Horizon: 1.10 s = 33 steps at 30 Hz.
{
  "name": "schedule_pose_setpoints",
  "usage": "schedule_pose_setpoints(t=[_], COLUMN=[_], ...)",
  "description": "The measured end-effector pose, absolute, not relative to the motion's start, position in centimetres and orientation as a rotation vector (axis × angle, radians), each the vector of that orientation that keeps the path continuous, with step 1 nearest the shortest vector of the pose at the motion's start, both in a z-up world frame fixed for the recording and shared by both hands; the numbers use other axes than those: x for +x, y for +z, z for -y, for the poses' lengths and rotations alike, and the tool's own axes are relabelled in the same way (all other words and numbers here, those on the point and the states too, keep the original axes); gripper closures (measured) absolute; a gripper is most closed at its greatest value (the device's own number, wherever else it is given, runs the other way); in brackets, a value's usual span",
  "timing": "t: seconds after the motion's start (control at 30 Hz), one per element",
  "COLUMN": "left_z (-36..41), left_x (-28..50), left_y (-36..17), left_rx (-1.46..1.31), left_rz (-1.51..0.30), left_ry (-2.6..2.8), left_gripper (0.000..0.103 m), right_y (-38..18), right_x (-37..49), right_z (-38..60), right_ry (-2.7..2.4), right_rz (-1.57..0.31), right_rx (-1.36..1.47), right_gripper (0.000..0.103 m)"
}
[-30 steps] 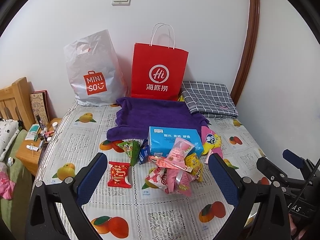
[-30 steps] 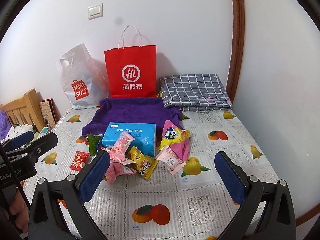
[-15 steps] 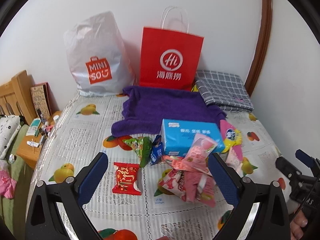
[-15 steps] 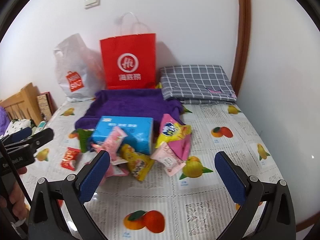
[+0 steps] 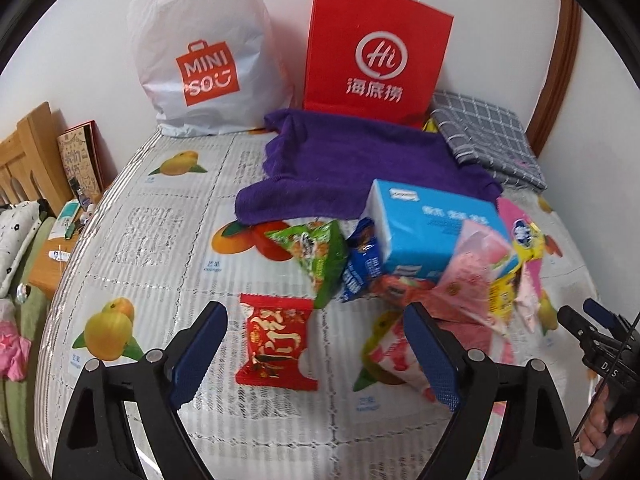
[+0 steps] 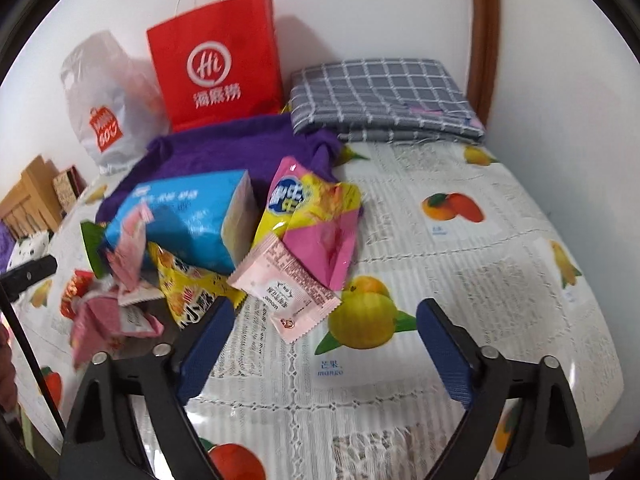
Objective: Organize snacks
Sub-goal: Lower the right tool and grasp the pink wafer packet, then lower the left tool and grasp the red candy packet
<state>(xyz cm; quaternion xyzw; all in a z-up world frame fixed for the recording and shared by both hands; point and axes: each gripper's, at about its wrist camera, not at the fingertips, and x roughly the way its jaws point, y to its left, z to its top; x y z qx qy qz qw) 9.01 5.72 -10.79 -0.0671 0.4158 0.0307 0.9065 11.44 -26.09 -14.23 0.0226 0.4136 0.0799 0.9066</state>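
The counter (image 5: 132,240), under a fruit-print cover, is carrying a white bag (image 5: 200,60) and red bag (image 5: 376,60) at its far edge, with the snacks (image 5: 400,272) lying mid-counter. This looks like the approach step. The left gripper (image 5: 316,354) is closing around the red packet (image 5: 276,344), the right gripper (image 6: 326,346) beside the pink sachet (image 6: 286,294); both sets of fingers are apart, gripping nothing. Next, each probably needs lowering onto its packet.

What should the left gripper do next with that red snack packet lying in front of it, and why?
Probably ease the left gripper a little further down onto the red packet. The packet lies flat and alone on the fruit-print cloth, between the closing jaws but untouched, clear of the snack pile.
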Motion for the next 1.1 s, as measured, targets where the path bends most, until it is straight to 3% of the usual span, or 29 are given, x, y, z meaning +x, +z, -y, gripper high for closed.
schedule_pose_setpoints(t=[0.37,0.43,0.5,0.77,1.1], left_z=[-7.4,-7.6,-8.0,-9.1,-10.0], left_x=[9.7,9.8,10.0,10.3,9.8], left_y=[-11.8,-12.0,-12.3,-12.9,-13.8], left_rx=[-0.141,-0.146,-0.157,-0.177,-0.15], left_rz=[-0.872,-0.876,-0.883,-0.89,-0.915], left_ry=[0.062,0.066,0.07,0.069,0.08], left_gripper=[0.014,0.014,0.014,0.014,0.014], right_y=[-18.5,-18.9,-18.7,-17.6,-18.8], right_x=[15.5,15.9,15.8,12.6,11.0], right_z=[23.5,23.4,23.6,25.2,23.7], right_ry=[0.218,0.237,0.24,0.36,0.313], right_rz=[-0.882,-0.909,-0.901,-0.95,-0.888], right_rx=[-0.023,-0.02,-0.017,0.07,-0.068], right_gripper=[0.033,0.053,0.062,0.061,0.06])
